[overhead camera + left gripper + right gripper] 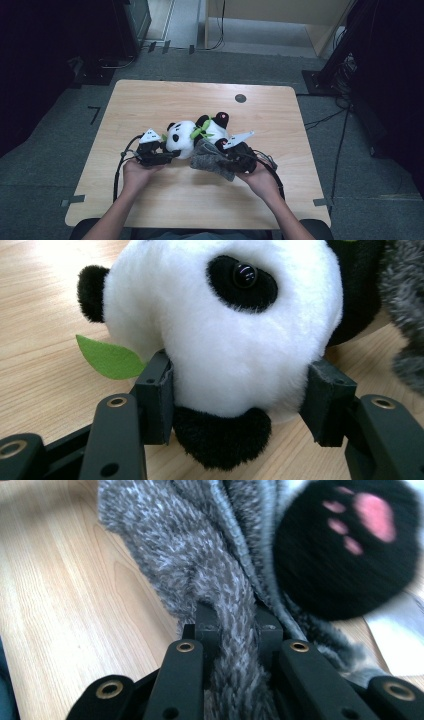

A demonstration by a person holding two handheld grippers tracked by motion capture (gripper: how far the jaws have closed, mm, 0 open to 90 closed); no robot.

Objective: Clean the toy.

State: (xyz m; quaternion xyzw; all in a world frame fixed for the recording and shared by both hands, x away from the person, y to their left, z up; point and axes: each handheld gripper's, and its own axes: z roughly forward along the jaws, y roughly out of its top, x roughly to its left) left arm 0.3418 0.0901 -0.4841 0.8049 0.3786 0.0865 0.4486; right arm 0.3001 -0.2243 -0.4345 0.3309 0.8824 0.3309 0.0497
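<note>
Beyond the left tongs (240, 405), the panda's (225, 325) body runs off the picture's top and right edges. Past the right tongs (235, 630), its paw (345, 545) is smeared with blur, and the grey fuzzy cloth (200, 555) hides the pads.

No text, label, brand, number or sign can be read anywhere: not on the panda plush (186, 138), the grey fuzzy cloth (212, 159) or the bench (150, 100)

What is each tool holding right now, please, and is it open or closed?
Left tool: closed on the panda's head, pads pressing both sides.
Right tool: closed on a fold of the grey fuzzy cloth.
</note>
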